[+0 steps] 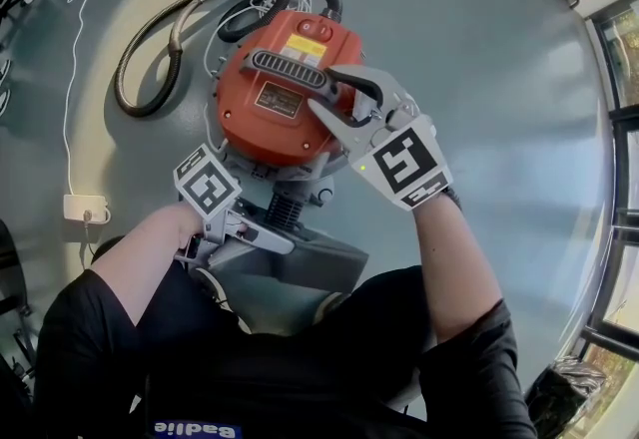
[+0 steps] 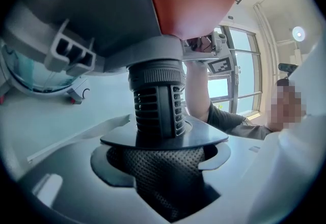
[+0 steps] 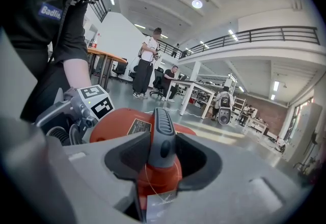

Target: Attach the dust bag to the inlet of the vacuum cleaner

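My left tongs [image 2: 163, 164] are clamped on the dark mesh neck of the dust bag [image 2: 165, 187]. Its flat collar [image 2: 168, 139] lies right at the end of the ribbed grey inlet [image 2: 158, 101], which sticks out from under the orange vacuum cleaner [image 1: 270, 118]. My right tongs [image 3: 162, 159] are closed tight on the vacuum's grey carry handle [image 3: 160, 126], just across the orange body from the left pair, and the hose [image 1: 150, 58] lies curled on the floor [image 1: 479, 78] beyond.
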Tool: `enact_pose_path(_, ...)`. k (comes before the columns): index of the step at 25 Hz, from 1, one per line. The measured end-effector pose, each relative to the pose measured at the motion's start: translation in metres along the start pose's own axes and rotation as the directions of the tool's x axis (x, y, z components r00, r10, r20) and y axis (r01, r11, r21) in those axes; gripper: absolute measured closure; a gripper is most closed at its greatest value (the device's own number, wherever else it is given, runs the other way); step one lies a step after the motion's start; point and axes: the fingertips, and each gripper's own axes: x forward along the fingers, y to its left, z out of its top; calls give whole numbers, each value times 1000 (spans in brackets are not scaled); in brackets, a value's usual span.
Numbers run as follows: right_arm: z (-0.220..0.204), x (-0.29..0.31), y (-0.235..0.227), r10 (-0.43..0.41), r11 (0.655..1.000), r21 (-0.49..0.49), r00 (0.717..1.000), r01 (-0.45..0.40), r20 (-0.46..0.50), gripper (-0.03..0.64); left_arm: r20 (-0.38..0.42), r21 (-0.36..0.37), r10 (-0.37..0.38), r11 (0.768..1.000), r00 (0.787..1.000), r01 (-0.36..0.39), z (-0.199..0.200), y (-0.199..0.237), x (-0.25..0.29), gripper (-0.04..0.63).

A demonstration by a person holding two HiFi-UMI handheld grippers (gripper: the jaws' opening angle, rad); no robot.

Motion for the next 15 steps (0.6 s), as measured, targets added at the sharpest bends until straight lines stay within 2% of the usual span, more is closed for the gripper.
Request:
enact_pose_path(8, -2, 1, -2, -44, 999, 0, 999, 44, 5, 475, 29, -16, -16, 1000, 999, 16, 6, 2, 5, 250)
enact_pose_path(12, -2, 2, -1, -34, 999, -10, 999, 34, -9, 474, 74, -46, -43, 998, 996, 46, 7, -2, -3, 250)
enact_pose_path(15, -3, 2, -1, -35, 999, -12, 999, 35, -15, 474, 70, -37, -42, 998, 997, 45, 8, -1, -3, 250)
